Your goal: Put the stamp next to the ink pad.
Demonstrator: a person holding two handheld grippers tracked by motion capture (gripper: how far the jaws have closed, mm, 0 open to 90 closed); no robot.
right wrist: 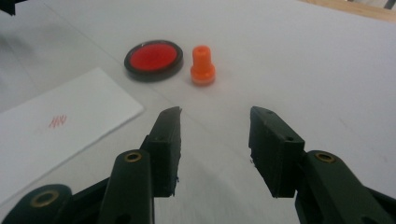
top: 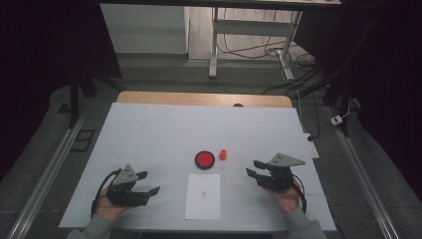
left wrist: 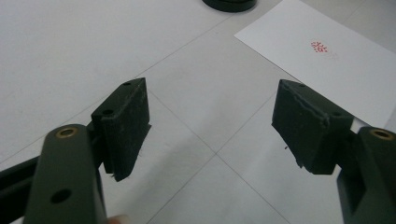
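Both grippers are sitting at the near edge of the tabletop (top: 149, 129), left gripper (top: 144, 183) and right gripper (top: 254, 168), jaws apart on each and holding nothing. I'm reading this as a stamping setup: white paper sheet (top: 203, 196) between them already carrying a small red mark (top: 203, 193), red ink pad (top: 204, 159) just beyond it, orange stamp (top: 223, 154) just beside the pad on its right. The stamp is standing upright, long axis vertical, wide base down, narrow knob up. I'm guessing the right gripper is best placed: come in level, straddle the knob, close squarely so it isn't tipping toward the pad.
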